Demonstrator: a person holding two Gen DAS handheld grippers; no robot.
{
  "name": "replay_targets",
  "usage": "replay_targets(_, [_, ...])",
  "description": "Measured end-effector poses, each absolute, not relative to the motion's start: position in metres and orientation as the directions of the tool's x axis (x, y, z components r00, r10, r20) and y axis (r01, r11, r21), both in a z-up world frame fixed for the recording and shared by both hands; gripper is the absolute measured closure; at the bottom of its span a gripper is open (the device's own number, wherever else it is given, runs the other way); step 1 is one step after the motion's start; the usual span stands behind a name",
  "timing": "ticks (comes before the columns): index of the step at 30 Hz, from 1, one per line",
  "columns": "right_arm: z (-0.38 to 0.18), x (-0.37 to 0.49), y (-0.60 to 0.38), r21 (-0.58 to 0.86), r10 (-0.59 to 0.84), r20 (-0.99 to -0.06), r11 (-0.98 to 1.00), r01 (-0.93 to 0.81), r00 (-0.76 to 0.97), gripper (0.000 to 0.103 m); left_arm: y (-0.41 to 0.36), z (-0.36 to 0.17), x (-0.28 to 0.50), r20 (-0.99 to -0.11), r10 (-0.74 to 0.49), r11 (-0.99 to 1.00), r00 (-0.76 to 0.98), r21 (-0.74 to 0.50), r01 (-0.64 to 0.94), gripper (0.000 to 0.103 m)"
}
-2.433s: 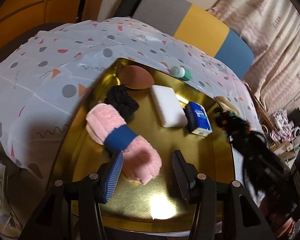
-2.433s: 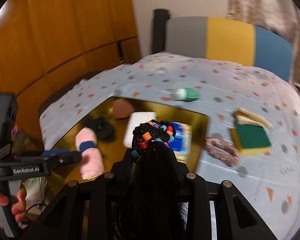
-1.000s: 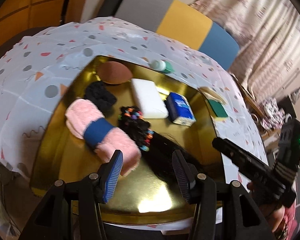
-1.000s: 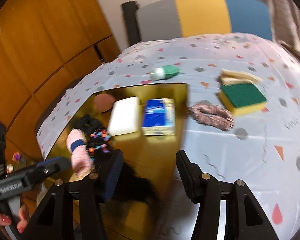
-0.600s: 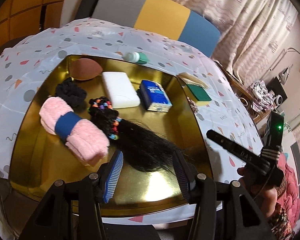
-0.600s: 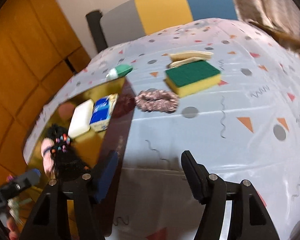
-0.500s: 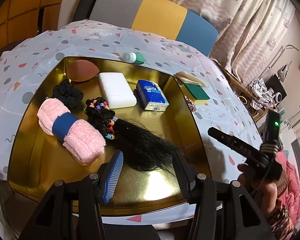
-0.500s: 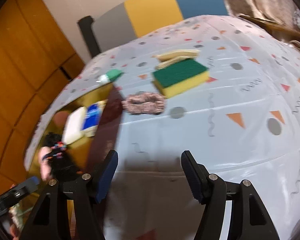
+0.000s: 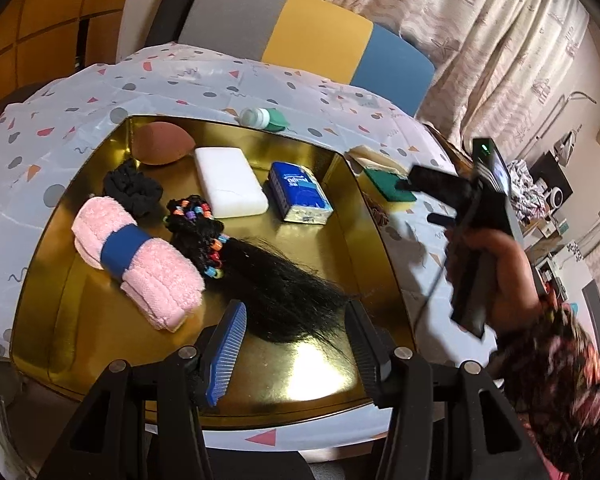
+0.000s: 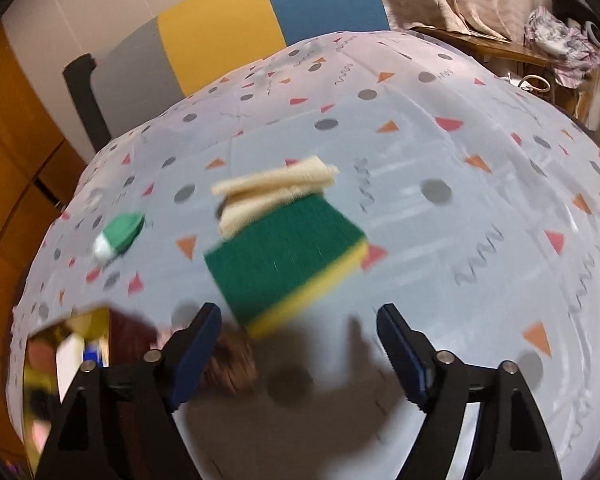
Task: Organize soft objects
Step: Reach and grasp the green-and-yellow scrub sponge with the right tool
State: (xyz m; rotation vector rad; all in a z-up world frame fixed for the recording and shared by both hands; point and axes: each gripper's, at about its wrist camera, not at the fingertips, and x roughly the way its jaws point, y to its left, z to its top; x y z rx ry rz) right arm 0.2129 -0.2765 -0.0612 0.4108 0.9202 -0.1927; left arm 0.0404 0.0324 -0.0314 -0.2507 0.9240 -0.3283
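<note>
We see the gold tray (image 9: 360, 208) on the bench (image 9: 80, 92), which wears a pale cloth with dots and triangles. In the left wrist view the tray fills the middle. At its 9 o'clock side lies the pink rolled towel (image 9: 136, 264) with a blue band; touching the towel on its 3 o'clock side is the black hairpiece (image 9: 260, 276) with coloured beads, its loose hair running toward 5 o'clock. At 11 o'clock sit the black scrunchie (image 9: 132, 190) and the brown sponge (image 9: 162, 144); at 12 o'clock the white sponge (image 9: 230, 182), and just beside it, toward 1 o'clock, the blue tissue pack (image 9: 300, 198).

Our left tool (image 9: 296, 340) hangs over the tray's 6 o'clock edge with its jaws apart. The tip of the hair lies between them, but the pads do not press on it, so the tool is released.

Our right tool (image 10: 300, 344) is over the cloth outside the tray, held in a hand (image 9: 496, 272) with a patterned sleeve. Its jaws have just been opening and stand wide, with nothing between them. Just ahead of it, at 12 o'clock in the right wrist view, lies the green and yellow sponge (image 10: 284, 256), with a beige cloth (image 10: 272, 188) resting against its far edge. A pinkish-brown scrunchie (image 10: 230, 364) lies beside the left finger, blurred. A green-capped bottle (image 10: 118, 236) lies on the cloth at 10 o'clock.
</note>
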Motion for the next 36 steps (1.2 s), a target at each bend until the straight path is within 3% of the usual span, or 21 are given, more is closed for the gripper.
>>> replay_targets(7, [-0.072, 0.277, -0.263, 0.214, -0.024, -0.864, 0.886, 0.41, 0.503, 0.006, 0.041, -0.037, 0.044, -0.743, -0.39, 0.916, 0.544, -0.375, 0.143, 0.051])
replay_targets(13, [-0.078, 0.291, -0.255, 0.087, -0.106, -0.879, 0.924, 0.373, 0.466, 0.006, 0.045, -0.041, 0.047, -0.751, -0.384, 0.916, 0.537, -0.381, 0.123, 0.051])
replay_targets(19, [-0.085, 0.258, -0.286, 0.083, -0.092, -0.874, 0.939, 0.334, 0.477, 0.008, 0.042, -0.043, 0.045, -0.755, -0.379, 0.919, 0.535, -0.374, 0.125, 0.051])
replay_targets(23, [-0.095, 0.233, -0.32, 0.082, -0.079, -0.892, 0.94, 0.332, 0.445, 0.034, 0.035, -0.041, 0.044, -0.754, -0.371, 0.924, 0.542, -0.357, 0.136, 0.051])
replay_targets(26, [-0.093, 0.211, -0.343, 0.107, -0.059, -0.874, 0.945, 0.31, 0.483, 0.037, 0.027, -0.04, 0.043, -0.756, -0.372, 0.925, 0.539, -0.349, 0.149, 0.051])
replay_targets(28, [-0.084, 0.201, -0.35, 0.14, -0.028, -0.842, 0.953, 0.268, 0.538, 0.032, 0.022, -0.038, 0.042, -0.753, -0.375, 0.924, 0.541, -0.349, 0.155, 0.051])
replay_targets(30, [-0.075, 0.199, -0.348, 0.128, -0.035, -0.822, 0.961, 0.244, 0.569, 0.011, 0.016, -0.036, 0.042, -0.749, -0.379, 0.923, 0.543, -0.349, 0.163, 0.051])
replay_targets(36, [-0.062, 0.238, -0.33, 0.032, -0.074, -0.797, 0.986, 0.165, 0.599, 0.009, 0.007, -0.026, 0.035, -0.748, -0.369, 0.928, 0.551, -0.326, 0.179, 0.051])
